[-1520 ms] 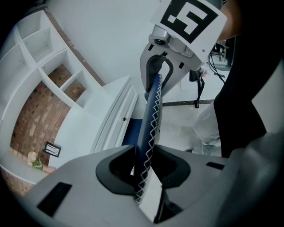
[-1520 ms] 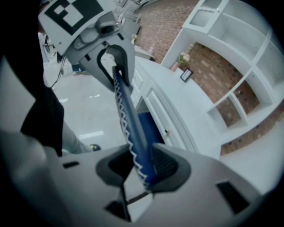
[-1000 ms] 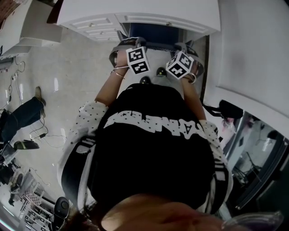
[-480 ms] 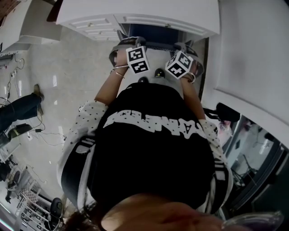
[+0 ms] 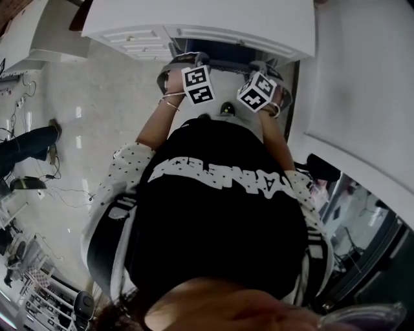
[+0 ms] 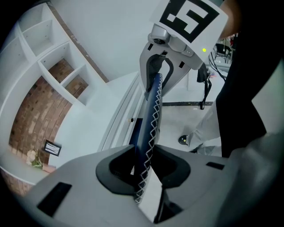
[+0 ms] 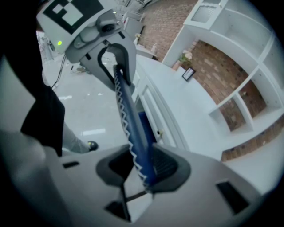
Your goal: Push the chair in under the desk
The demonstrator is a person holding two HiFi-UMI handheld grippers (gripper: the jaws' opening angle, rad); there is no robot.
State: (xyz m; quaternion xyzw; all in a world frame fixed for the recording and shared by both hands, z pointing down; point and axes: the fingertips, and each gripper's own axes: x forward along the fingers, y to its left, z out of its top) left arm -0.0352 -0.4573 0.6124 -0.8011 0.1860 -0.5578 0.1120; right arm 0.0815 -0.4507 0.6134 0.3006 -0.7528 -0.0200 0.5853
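The chair's blue back edge with white zigzag stitching (image 6: 150, 119) runs between both grippers. My left gripper (image 6: 143, 170) is shut on that edge, and my right gripper (image 7: 142, 166) is shut on it further along. In the head view the left gripper (image 5: 178, 63) and the right gripper (image 5: 268, 65) sit side by side on the chair back (image 5: 223, 63), right at the front of the white desk (image 5: 194, 19). The seat is mostly hidden under the desk top. Each gripper shows in the other's view, clamped on the same edge.
Desk drawers (image 5: 139, 33) lie left of the chair opening. A white wall unit (image 5: 362, 84) stands close on the right. White shelves with a brick back (image 6: 49, 88) rise behind the desk, where a small frame (image 7: 188, 73) stands. Another person's leg (image 5: 26, 142) and cables are at the far left.
Both grippers and the chair back have shifted slightly toward the desk, and less of the blue seat shows under its edge. The other person's leg at the left has moved.
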